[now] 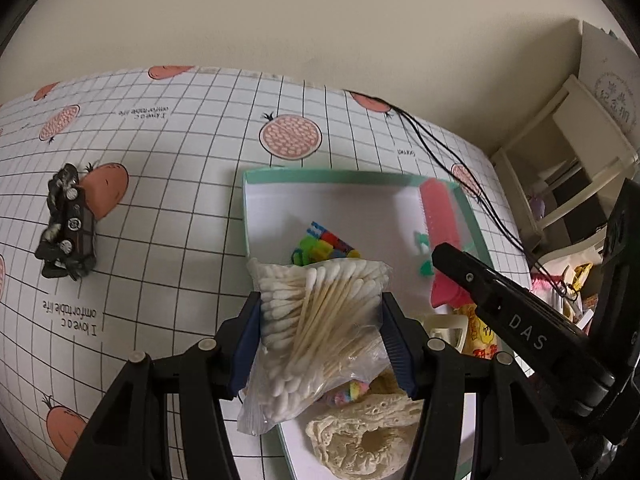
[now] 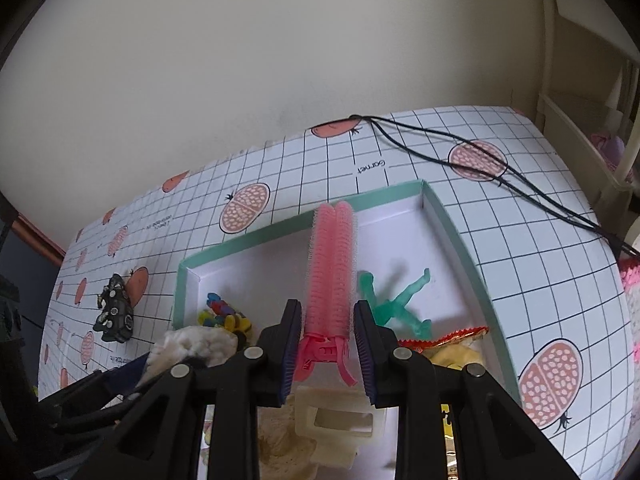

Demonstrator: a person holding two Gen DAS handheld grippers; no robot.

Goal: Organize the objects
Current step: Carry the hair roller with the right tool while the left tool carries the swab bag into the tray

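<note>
Your L gripper (image 1: 324, 334) is clamped on the cotton swab bag (image 1: 316, 328) over the near-left edge of the green tray (image 1: 344, 178); only the R cam shows the green figurine (image 2: 394, 300) whole, lying in the tray. Your R gripper (image 2: 326, 344) has its jaws around the pink hair roller clip (image 2: 330, 268) (contact unclear, can't tell if gripped), clip above the tray, pink and fuzzy. Toy car (image 1: 66, 224) sits on the tablecloth (image 1: 180, 208), well left of the tray.
</note>
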